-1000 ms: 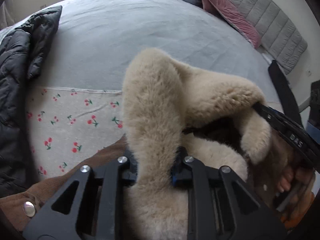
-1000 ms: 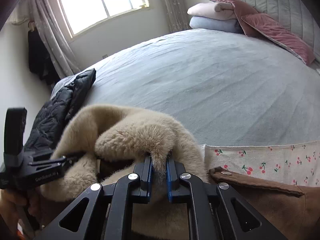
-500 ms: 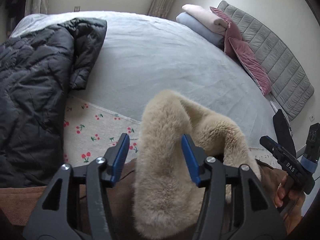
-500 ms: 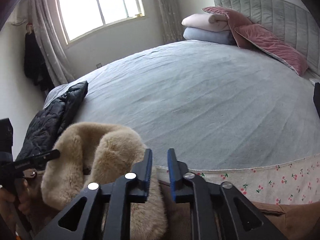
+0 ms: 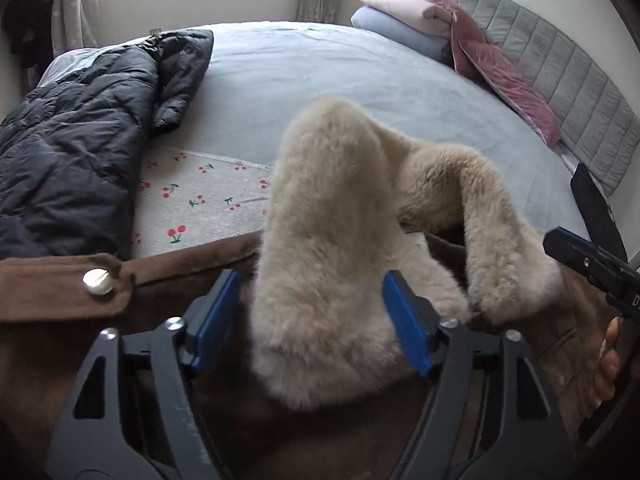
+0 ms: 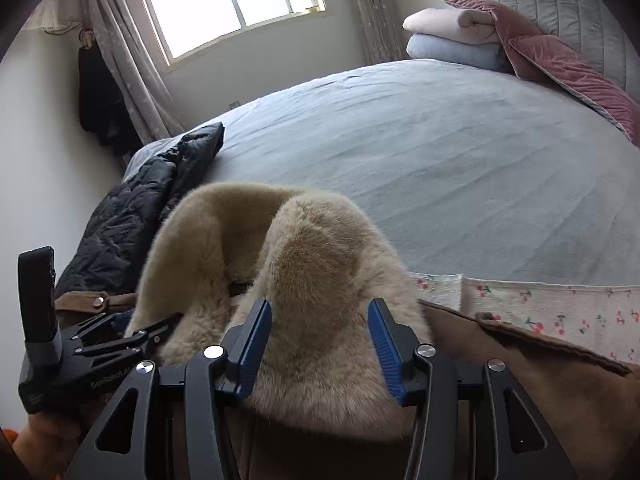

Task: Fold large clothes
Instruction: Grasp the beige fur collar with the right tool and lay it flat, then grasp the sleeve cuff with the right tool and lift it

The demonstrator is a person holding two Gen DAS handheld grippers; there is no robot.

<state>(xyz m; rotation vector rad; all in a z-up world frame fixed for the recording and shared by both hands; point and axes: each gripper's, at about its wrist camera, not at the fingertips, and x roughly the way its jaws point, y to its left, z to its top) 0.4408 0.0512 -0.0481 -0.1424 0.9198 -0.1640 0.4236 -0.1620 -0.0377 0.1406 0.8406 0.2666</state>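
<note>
A brown suede coat [image 5: 168, 276] with a beige fur collar [image 5: 332, 208] lies at the near edge of the bed. My left gripper [image 5: 312, 320] is open, its blue pads either side of the left lapel of fur without clamping it. My right gripper [image 6: 320, 344] is also open, straddling the right fur lapel [image 6: 320, 264]. The coat's brown body shows at the right of the right wrist view [image 6: 540, 368]. The left gripper shows at the left of the right wrist view [image 6: 120, 336], and the right gripper at the right edge of the left wrist view [image 5: 592, 264].
A black puffer jacket [image 5: 80, 128] lies on the left of the grey bed [image 5: 320, 80]. A white cherry-print cloth [image 5: 200, 200] lies under the coat. Folded blankets [image 6: 452, 36], pink pillows [image 6: 568, 68] and a grey headboard [image 5: 560, 68] are at the far right.
Both grippers were shut on the fur collar a second ago and have opened. The collar has dropped and now rests between the open pads.
</note>
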